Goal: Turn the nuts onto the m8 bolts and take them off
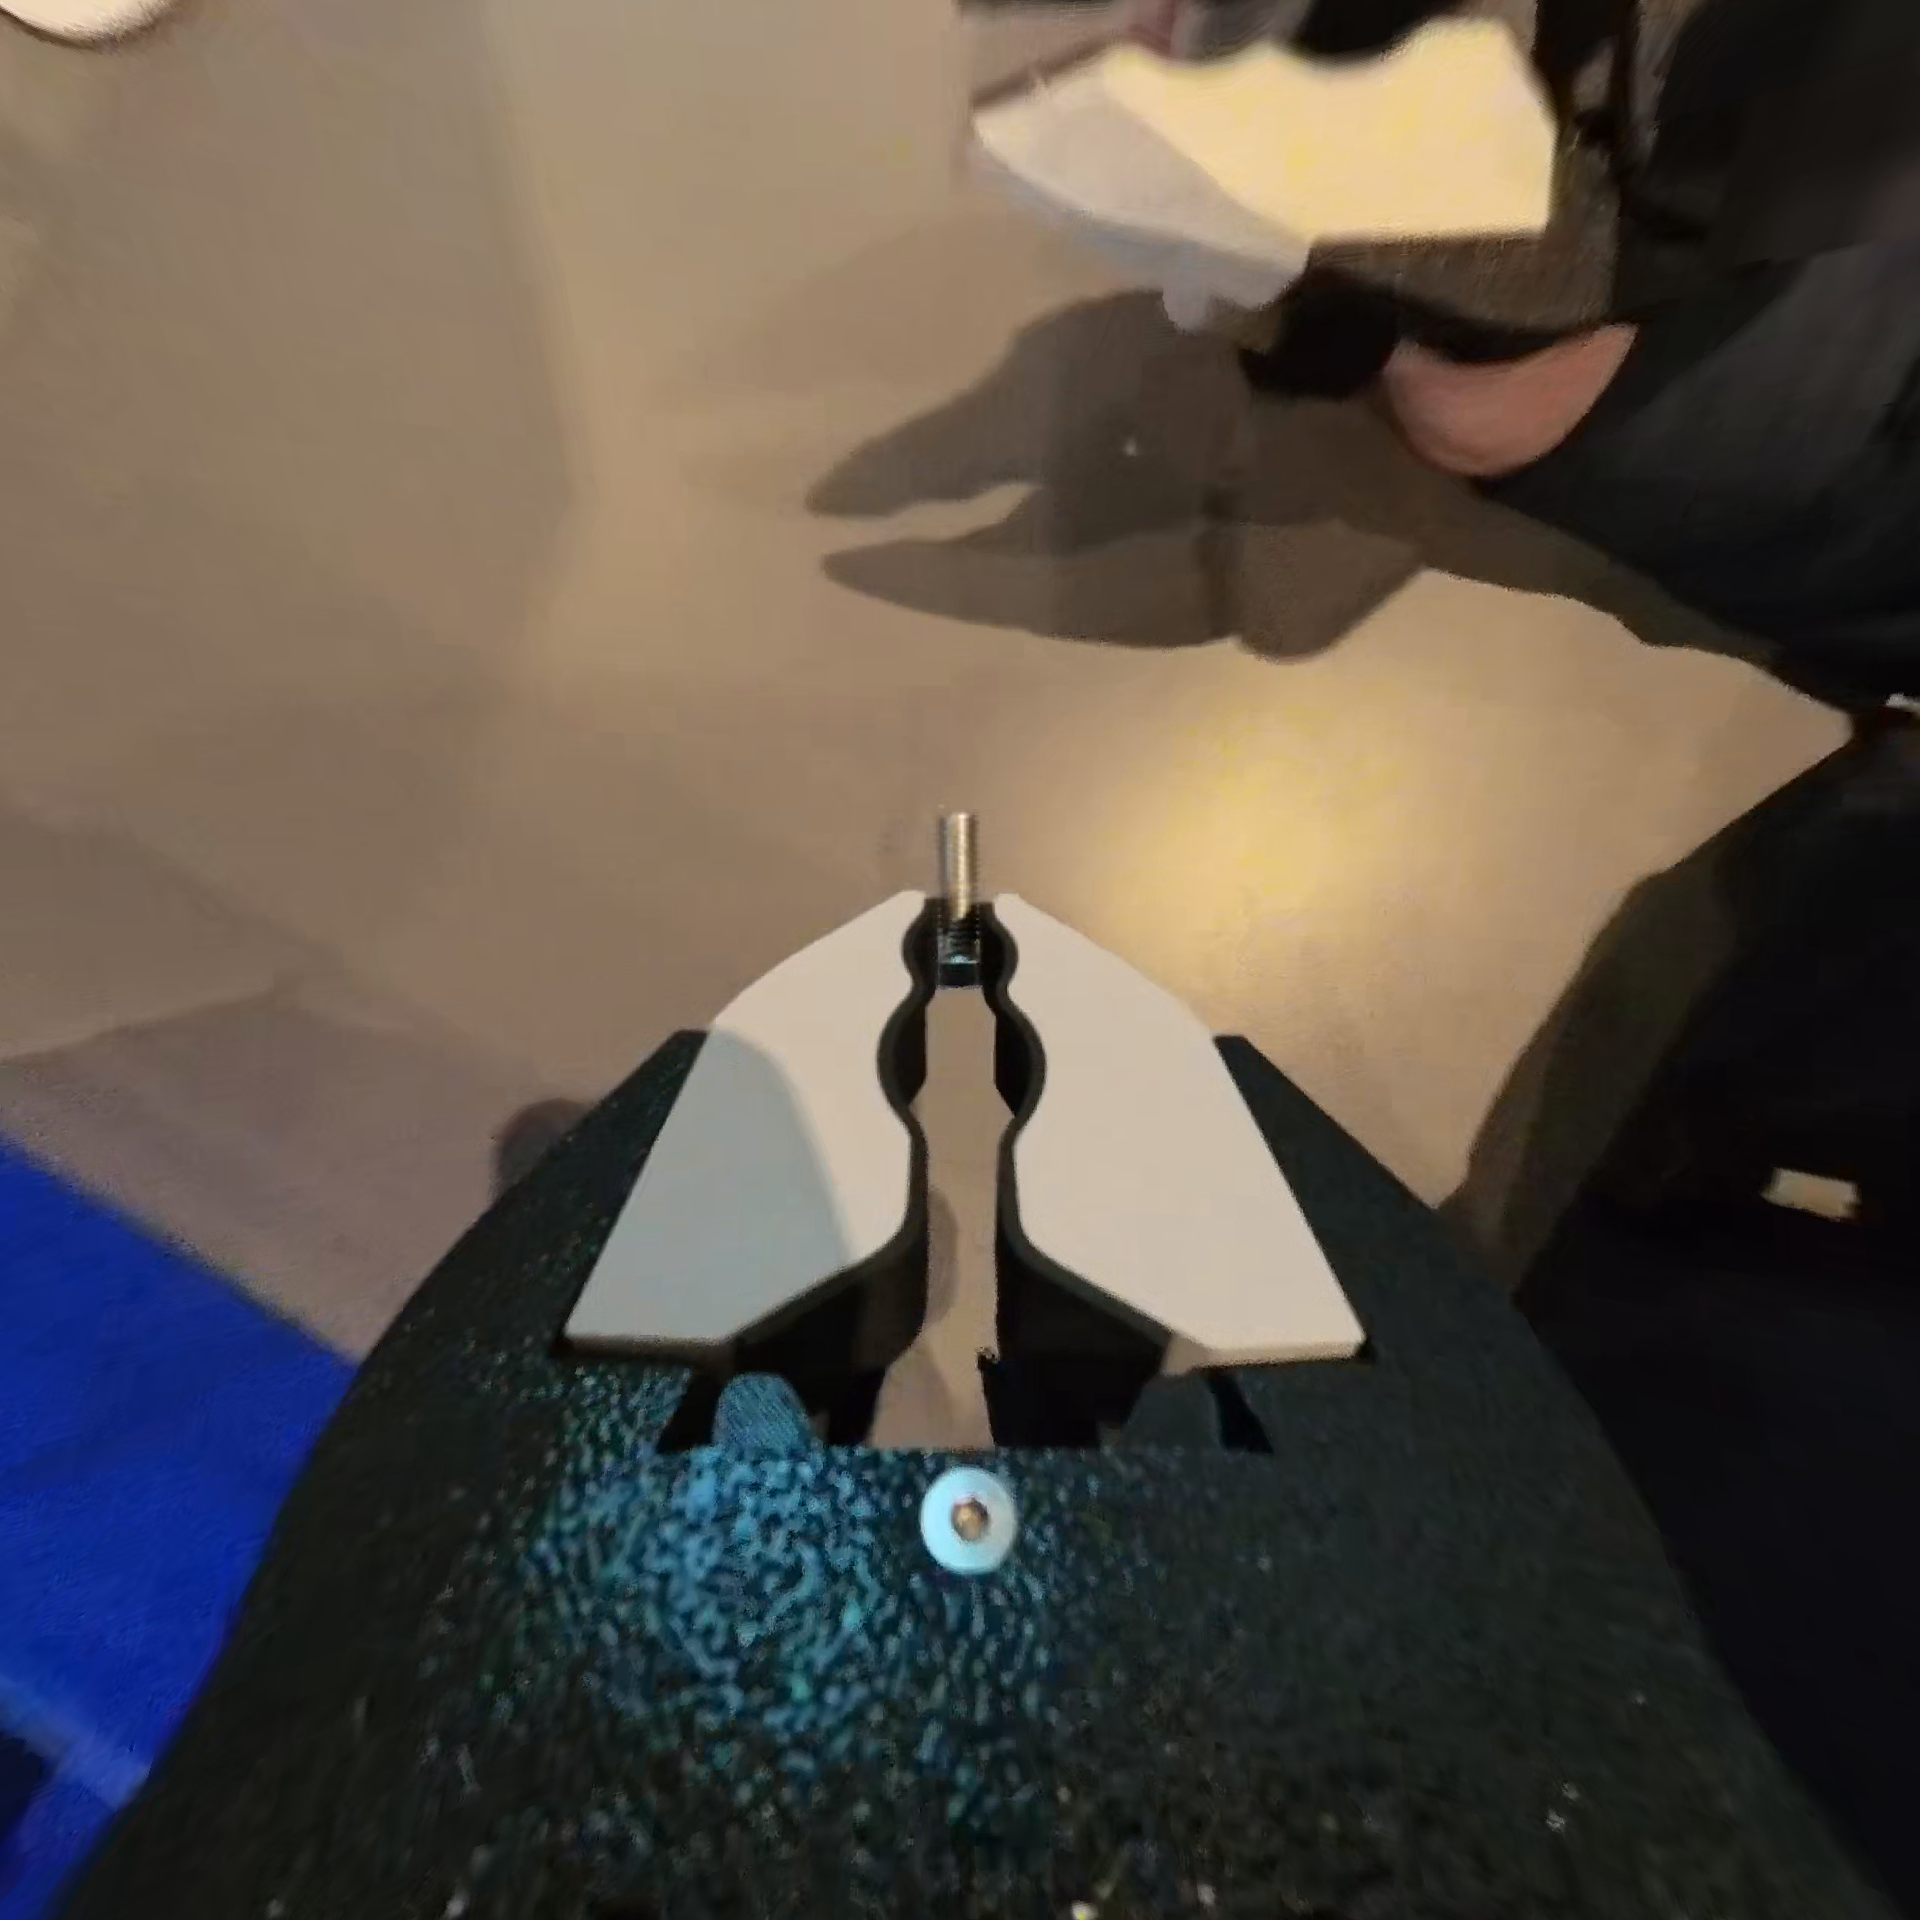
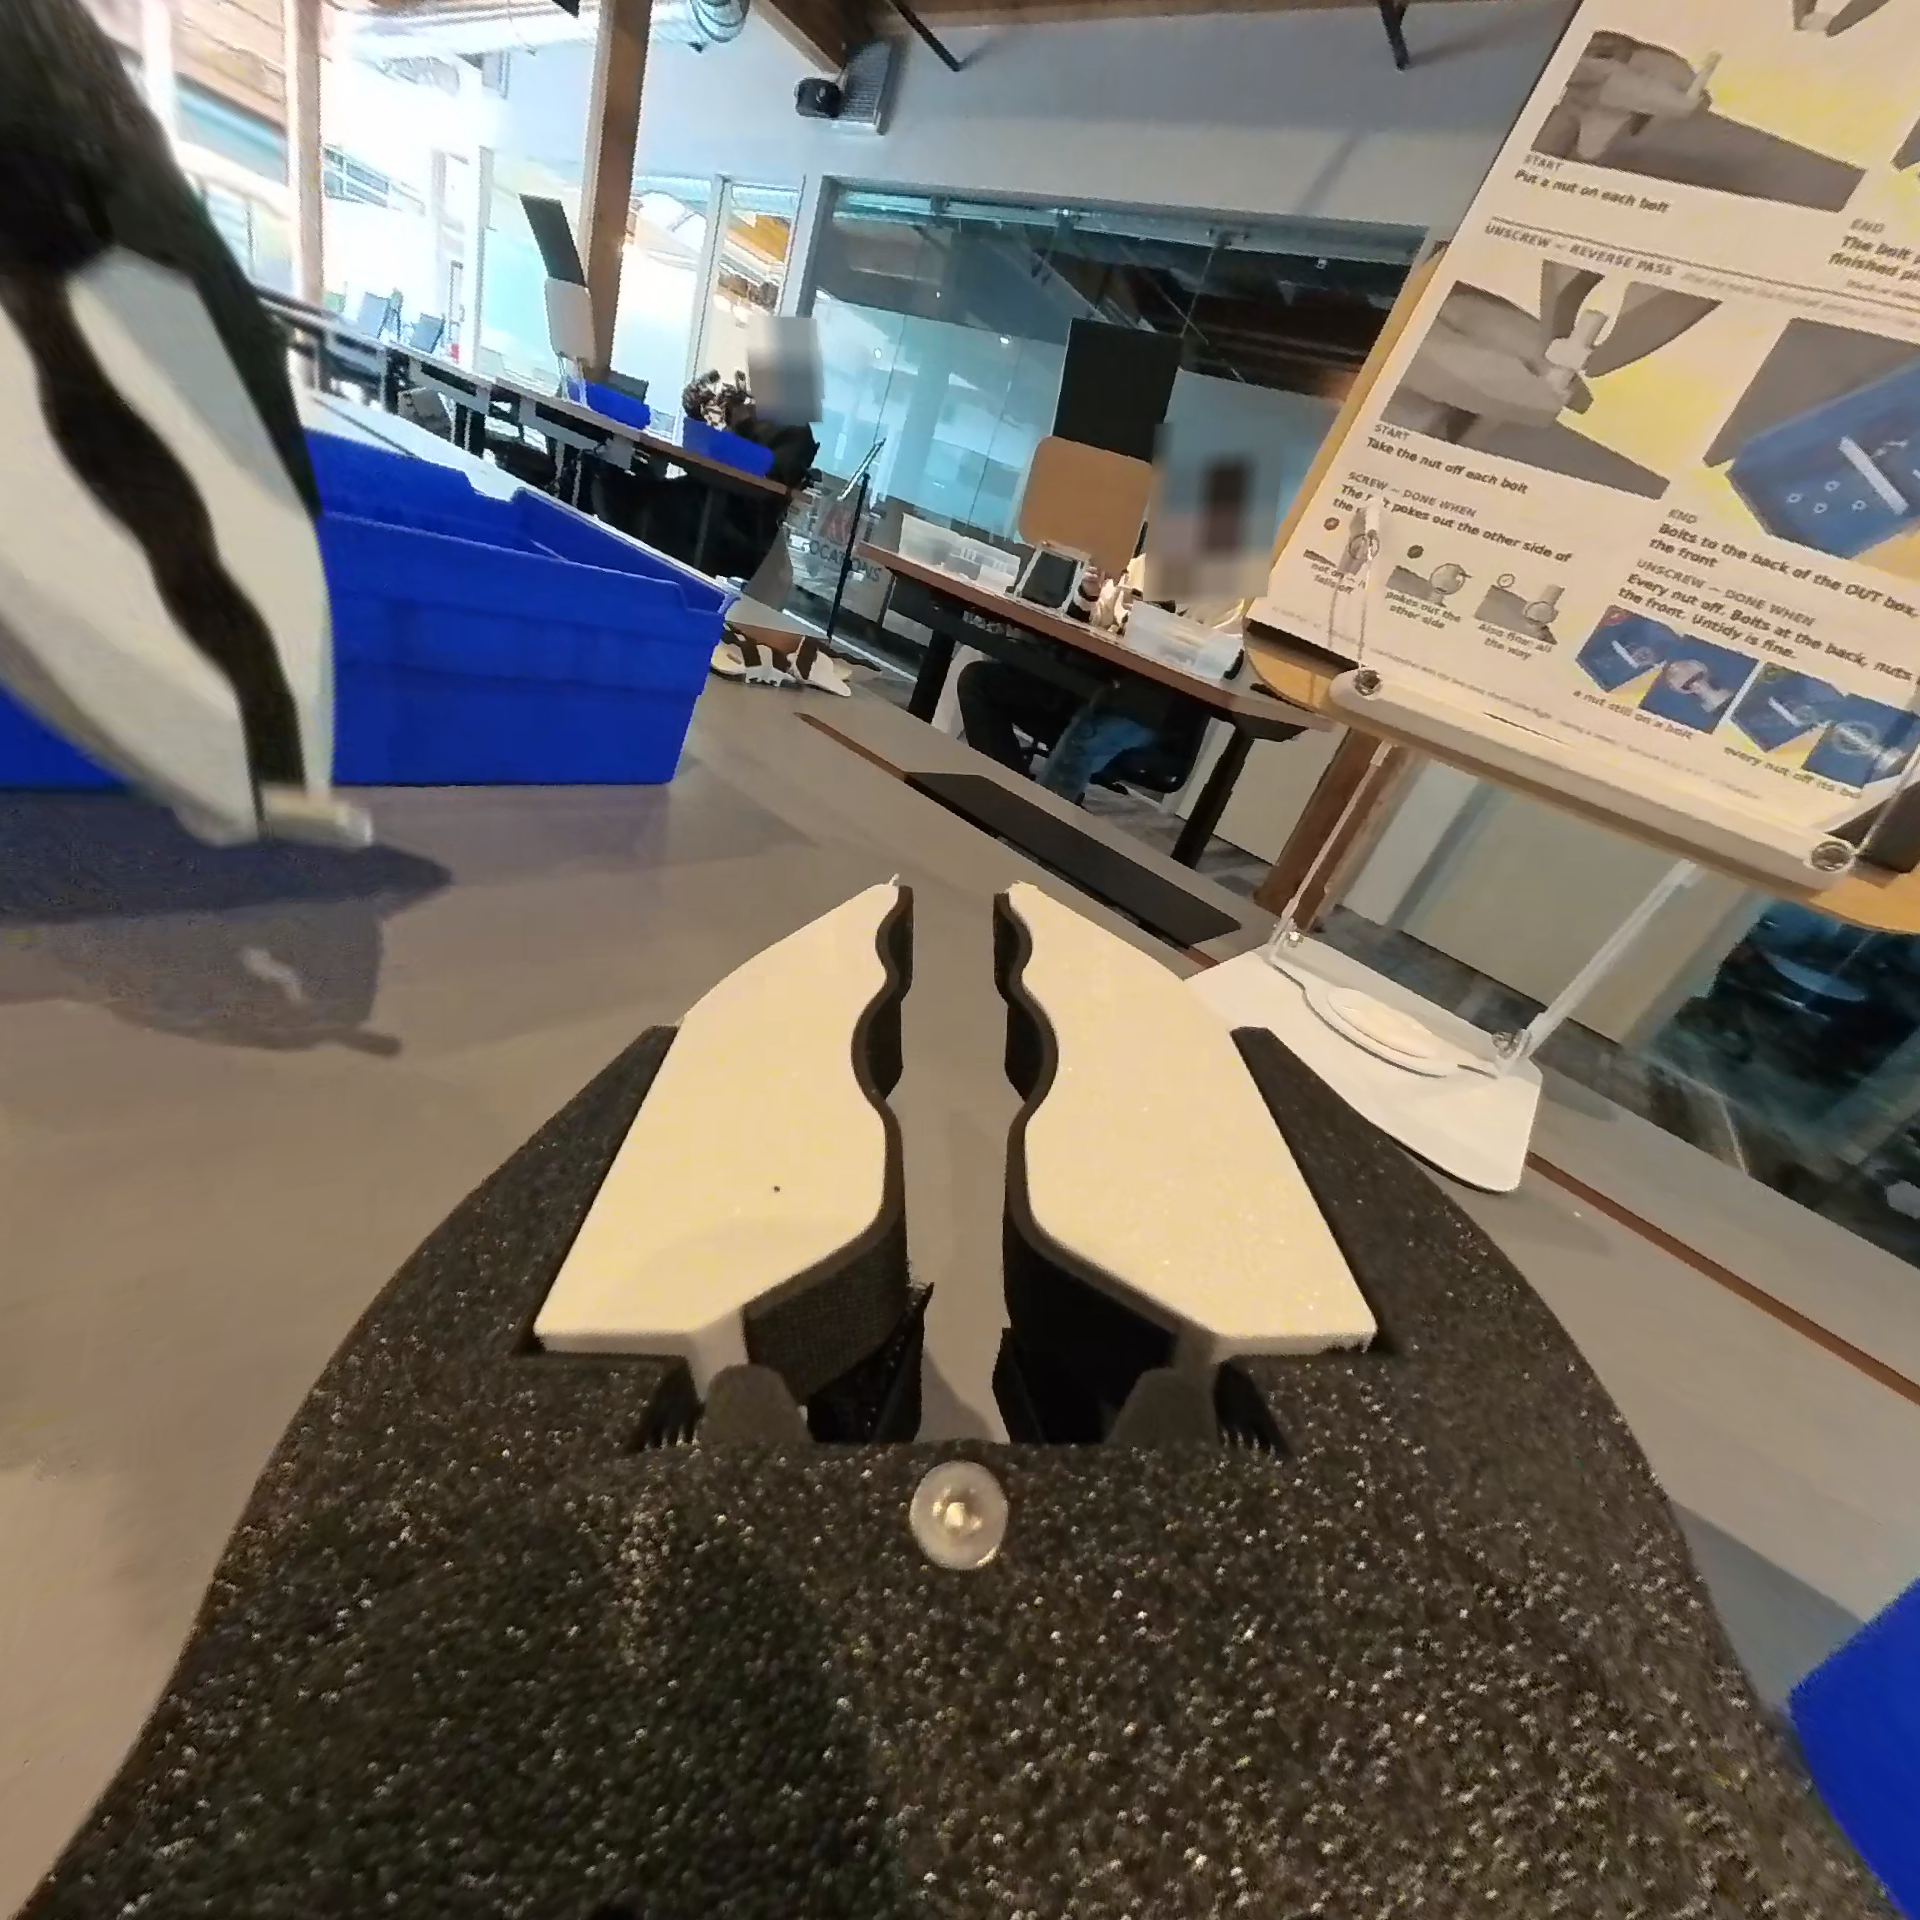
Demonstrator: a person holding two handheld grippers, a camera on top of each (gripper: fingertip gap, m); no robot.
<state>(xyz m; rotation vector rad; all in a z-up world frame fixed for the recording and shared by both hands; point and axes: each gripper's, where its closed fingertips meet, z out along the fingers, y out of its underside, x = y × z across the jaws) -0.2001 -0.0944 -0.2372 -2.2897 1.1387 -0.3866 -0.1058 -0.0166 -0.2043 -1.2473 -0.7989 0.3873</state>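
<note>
Threaded steel bolt (image 1: 958,894) clamped in left gripper (image 1: 958,940); right gripper (image 2: 951,904) narrowly parted, bare, over smooth grey desk (image 2: 520,966).

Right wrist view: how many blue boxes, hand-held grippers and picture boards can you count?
Blue boxes: 2
Hand-held grippers: 2
Picture boards: 1
Total: 5
</note>
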